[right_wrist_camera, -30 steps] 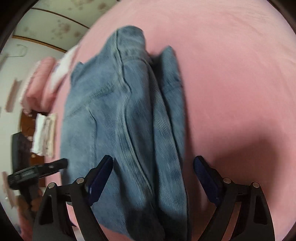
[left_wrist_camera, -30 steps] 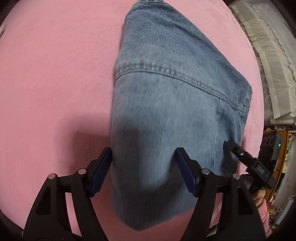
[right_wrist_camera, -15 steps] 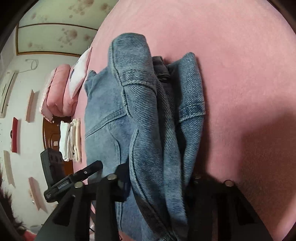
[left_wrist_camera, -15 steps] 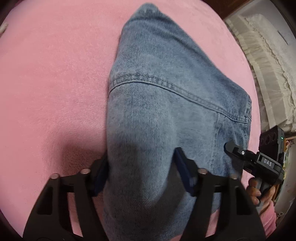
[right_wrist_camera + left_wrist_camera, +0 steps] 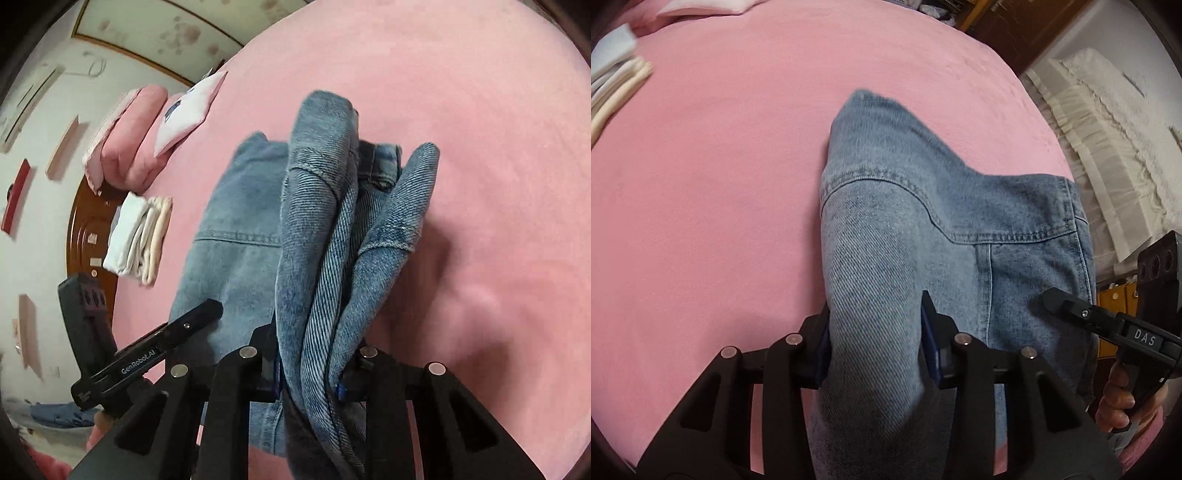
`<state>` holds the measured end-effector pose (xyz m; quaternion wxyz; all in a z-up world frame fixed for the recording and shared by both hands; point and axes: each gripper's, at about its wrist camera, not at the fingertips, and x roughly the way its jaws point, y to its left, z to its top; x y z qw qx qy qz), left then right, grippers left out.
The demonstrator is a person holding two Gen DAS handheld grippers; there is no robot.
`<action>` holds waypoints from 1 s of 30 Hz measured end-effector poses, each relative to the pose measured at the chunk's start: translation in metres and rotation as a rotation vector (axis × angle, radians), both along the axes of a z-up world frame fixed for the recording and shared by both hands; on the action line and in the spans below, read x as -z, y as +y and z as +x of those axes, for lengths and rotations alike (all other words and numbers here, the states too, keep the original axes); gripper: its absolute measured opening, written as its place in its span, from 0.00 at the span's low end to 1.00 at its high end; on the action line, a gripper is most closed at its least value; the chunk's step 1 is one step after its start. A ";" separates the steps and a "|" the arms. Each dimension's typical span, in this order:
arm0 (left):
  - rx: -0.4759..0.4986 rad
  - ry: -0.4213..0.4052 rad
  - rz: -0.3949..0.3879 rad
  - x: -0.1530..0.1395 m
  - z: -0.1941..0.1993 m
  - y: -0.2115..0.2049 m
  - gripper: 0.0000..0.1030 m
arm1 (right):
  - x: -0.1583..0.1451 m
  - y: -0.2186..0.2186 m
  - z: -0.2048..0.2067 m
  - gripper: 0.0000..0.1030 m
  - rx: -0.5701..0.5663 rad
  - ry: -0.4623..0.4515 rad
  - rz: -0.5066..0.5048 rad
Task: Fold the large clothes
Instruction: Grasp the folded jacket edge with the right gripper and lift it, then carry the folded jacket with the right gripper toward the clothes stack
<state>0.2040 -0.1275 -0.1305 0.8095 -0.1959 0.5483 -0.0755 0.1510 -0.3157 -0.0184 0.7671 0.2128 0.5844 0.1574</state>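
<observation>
A pair of light blue jeans (image 5: pixel 923 229) is folded into a thick bundle over a pink bed cover (image 5: pixel 720 184). My left gripper (image 5: pixel 875 339) is shut on the left side of the bundle, lifted off the cover. My right gripper (image 5: pixel 310 369) is shut on several bunched denim layers (image 5: pixel 332 240) at the other side. The far end of the jeans hangs toward the cover. Each gripper shows in the other's view: the right gripper (image 5: pixel 1108 321) at lower right, the left gripper (image 5: pixel 147 354) at lower left.
Folded white and cream cloths (image 5: pixel 140 236) lie at the bed's edge beside pink pillows (image 5: pixel 125 136) and a white pillow (image 5: pixel 188 110). A white frilled bed skirt (image 5: pixel 1108 147) and wooden furniture (image 5: pixel 1115 302) are off to the right. More blue cloth (image 5: pixel 55 417) lies low at left.
Both grippers went from open around the jeans to shut on them, then lifted the bundle up off the pink cover; more of the room now shows.
</observation>
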 end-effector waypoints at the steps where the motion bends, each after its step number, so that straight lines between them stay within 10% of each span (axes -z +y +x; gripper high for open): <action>1: 0.000 -0.005 0.006 -0.007 -0.010 0.008 0.35 | -0.007 0.008 -0.008 0.19 -0.007 -0.002 -0.008; 12: -0.018 -0.001 0.037 -0.111 -0.086 0.144 0.34 | -0.094 0.148 -0.060 0.18 -0.068 0.022 -0.049; 20: -0.131 -0.088 0.163 -0.224 -0.123 0.336 0.34 | -0.149 0.274 -0.042 0.18 -0.178 -0.073 0.034; 30: -0.258 -0.262 0.412 -0.320 -0.053 0.517 0.34 | -0.188 0.434 0.057 0.18 -0.372 -0.373 0.166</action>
